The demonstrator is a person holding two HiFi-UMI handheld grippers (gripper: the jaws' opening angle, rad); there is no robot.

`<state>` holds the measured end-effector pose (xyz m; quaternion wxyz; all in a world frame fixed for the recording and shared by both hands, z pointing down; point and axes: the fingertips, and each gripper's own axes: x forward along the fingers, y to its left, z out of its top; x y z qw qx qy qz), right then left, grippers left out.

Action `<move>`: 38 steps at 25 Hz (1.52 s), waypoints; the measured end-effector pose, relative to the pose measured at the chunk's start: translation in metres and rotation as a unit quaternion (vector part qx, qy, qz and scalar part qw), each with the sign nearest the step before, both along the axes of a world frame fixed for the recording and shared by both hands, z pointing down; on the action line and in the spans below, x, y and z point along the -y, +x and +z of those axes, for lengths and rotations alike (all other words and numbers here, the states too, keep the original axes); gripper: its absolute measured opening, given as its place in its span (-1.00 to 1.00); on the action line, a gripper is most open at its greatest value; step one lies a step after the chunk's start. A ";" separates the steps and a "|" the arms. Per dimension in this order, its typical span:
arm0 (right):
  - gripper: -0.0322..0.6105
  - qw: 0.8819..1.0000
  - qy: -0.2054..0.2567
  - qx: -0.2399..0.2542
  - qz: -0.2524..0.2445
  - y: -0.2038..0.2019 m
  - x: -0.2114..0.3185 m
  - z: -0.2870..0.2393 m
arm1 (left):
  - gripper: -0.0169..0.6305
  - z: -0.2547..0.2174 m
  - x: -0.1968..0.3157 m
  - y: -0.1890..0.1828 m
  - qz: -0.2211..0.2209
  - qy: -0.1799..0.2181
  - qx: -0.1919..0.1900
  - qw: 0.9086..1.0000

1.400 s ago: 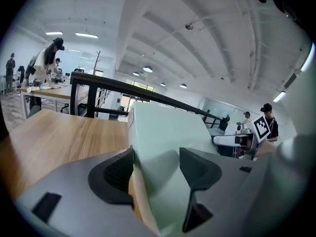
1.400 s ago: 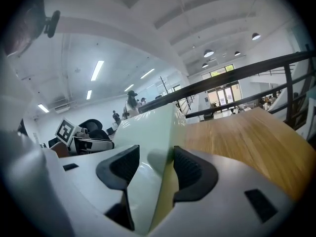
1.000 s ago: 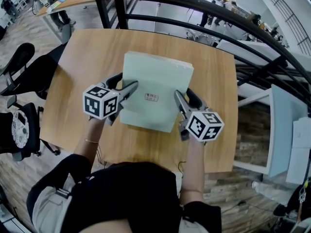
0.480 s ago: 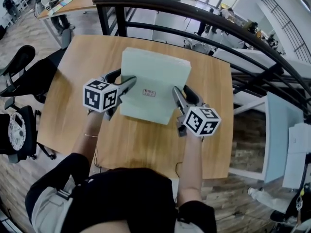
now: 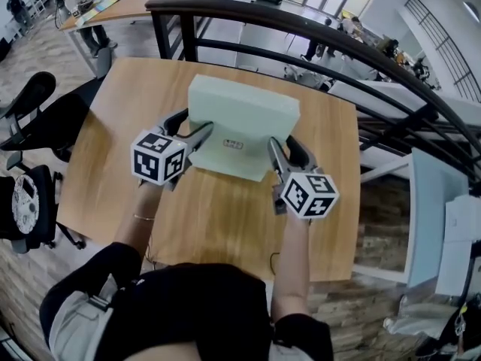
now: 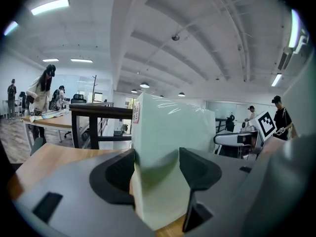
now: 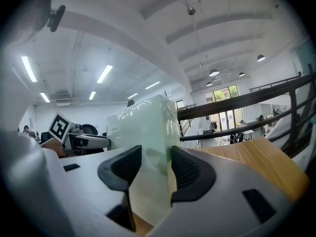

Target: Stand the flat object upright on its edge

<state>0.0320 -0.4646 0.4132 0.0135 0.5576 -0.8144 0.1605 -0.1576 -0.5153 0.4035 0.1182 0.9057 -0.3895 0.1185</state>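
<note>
A thick pale green block (image 5: 242, 102) wrapped in clear film stands tilted steeply on the wooden table (image 5: 218, 224), its labelled face (image 5: 233, 145) turned toward me. My left gripper (image 5: 197, 131) clamps the block's left side and my right gripper (image 5: 282, 149) clamps its right side. In the left gripper view both pads (image 6: 197, 168) press on the block (image 6: 168, 127). The right gripper view shows its pads (image 7: 186, 171) squeezing the block (image 7: 143, 127); those jaws have just been closing on it. The block's lower edge is hidden behind the jaws.
A black metal railing (image 5: 301, 22) runs just behind the table's far edge. Black office chairs (image 5: 30, 104) stand at the left and a white desk (image 5: 432, 201) at the right. Several people stand far off in the room.
The block has tipped up from lying nearly flat to a steep tilt, its far edge rising. Both grippers rose a little with it and kept their hold.
</note>
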 end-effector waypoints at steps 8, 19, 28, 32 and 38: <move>-0.31 1.000 0.013 0.015 0.006 -0.004 -0.023 0.003 | -0.05 0.005 -0.023 -0.006 0.009 0.014 0.011 1.000; -0.31 0.999 0.027 0.018 0.008 -0.009 -0.044 0.005 | -0.05 0.005 -0.044 -0.014 0.011 0.012 -0.006 1.000; -0.31 1.000 0.024 0.013 0.003 -0.013 -0.057 0.007 | -0.05 0.005 -0.058 -0.018 0.008 0.016 -0.019 1.000; -0.31 1.000 0.019 0.008 -0.001 -0.016 -0.058 0.008 | -0.05 0.006 -0.059 -0.021 0.011 0.016 -0.013 1.000; -0.31 1.000 0.023 0.001 -0.006 -0.015 -0.059 0.002 | -0.05 0.003 -0.062 -0.021 0.015 0.014 -0.012 1.000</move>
